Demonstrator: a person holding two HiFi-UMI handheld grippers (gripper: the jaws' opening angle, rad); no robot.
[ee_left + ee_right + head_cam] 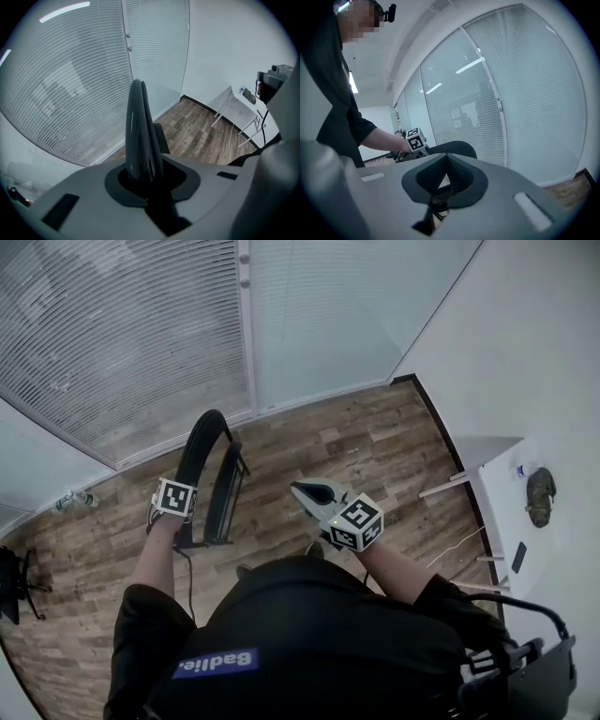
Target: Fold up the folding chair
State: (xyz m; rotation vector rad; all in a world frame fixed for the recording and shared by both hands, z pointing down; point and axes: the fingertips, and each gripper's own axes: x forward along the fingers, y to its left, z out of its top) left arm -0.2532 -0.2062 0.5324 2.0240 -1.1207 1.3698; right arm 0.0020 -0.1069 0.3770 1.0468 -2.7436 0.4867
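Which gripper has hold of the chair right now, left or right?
The left gripper: its jaws are clamped on the black chair. The right gripper is shut on nothing and held clear of it.

The person is wearing a black short-sleeved top [309, 634], its sleeves [141, 615] ending near the elbows, and a blue label [217, 663] with white lettering is sitting on the chest. A small black camera [389, 13] is riding at the head. The left gripper [180, 519] is carrying a white cube [175, 498] printed with black square markers, and a thin dark cable [190, 582] is trailing from it. The right gripper [300, 489] is showing a pale grey shell narrowing to dark jaws, with a tiny green light [335, 519] glowing beside its own marker cube [356, 523]. Seen from its own camera, each gripper is presenting a smooth grey body with a dark collar around the jaws
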